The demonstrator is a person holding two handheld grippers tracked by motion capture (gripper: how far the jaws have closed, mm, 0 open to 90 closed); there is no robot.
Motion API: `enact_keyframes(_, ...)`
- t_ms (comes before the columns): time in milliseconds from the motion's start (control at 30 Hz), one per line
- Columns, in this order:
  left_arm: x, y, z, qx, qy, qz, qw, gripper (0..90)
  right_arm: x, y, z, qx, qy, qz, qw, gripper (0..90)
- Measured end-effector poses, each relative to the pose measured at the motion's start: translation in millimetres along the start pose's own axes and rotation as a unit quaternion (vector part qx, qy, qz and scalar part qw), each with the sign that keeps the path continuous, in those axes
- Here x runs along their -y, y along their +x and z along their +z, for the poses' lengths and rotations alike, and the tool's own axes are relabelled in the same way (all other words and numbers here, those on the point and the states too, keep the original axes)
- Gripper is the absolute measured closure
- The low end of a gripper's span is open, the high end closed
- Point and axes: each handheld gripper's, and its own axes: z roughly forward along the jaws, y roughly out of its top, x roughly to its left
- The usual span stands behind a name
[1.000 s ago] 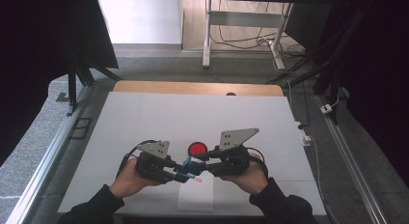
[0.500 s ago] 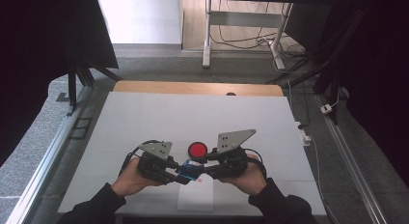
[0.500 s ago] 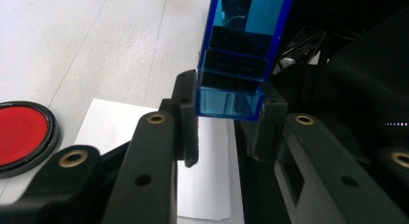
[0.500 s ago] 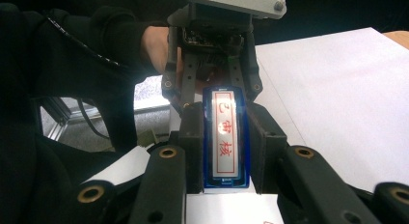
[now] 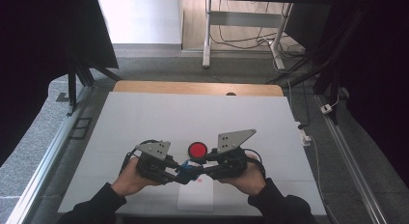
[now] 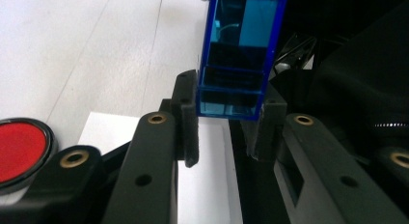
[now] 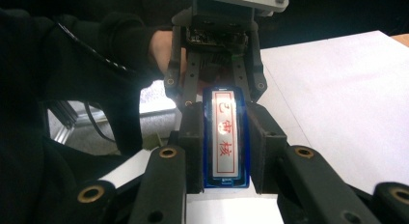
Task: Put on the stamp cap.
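I am clamping the blue stamp [image 7: 225, 139] between both my left tongs [image 6: 226, 120] and right tongs [image 7: 224, 151]; uneven pulling risks twisting it loose.

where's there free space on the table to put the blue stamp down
The white table is bare across its far half, from the wooden edge strip to the red pad, and along both side edges. It is crowded at the near middle: left gripper and right gripper both clamp the blue stamp above the paper sheet.
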Motion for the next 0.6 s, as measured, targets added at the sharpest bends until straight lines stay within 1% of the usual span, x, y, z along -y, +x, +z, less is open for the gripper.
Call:
enact_keyframes(67,-0.7,-0.9,-0.9,-0.002,-0.001,0.003,1.0,69.1,0.3,-0.9,-0.5,-0.004,-0.005,0.004,1.0,71.0)
enact_keyframes(167,-0.9,-1.0,-1.3,-0.001,-0.004,0.002,1.0,69.1,0.7,-1.5,-1.0,-0.006,-0.011,0.007,0.9999,71.0)
enact_keyframes(300,-0.4,-0.5,-0.9,-0.005,-0.004,0.002,1.0,68.8,0.6,-1.4,-0.8,-0.003,-0.009,0.004,0.9999,71.0)
enact_keyframes(367,-0.5,0.0,-0.5,-0.005,-0.005,-0.003,1.0,68.4,0.0,-0.8,-0.8,0.001,-0.006,0.0,1.0,71.0)
enact_keyframes(500,-1.5,-2.0,-0.6,-0.024,-0.004,-0.003,0.9997,66.3,-1.2,0.7,-1.2,0.009,-0.001,-0.009,0.9999,71.0)
enact_keyframes(600,-0.7,-3.2,-2.4,-0.041,-0.007,-0.009,0.9991,59.1,-0.9,0.4,-1.5,0.02,0.003,-0.013,0.9997,71.0)
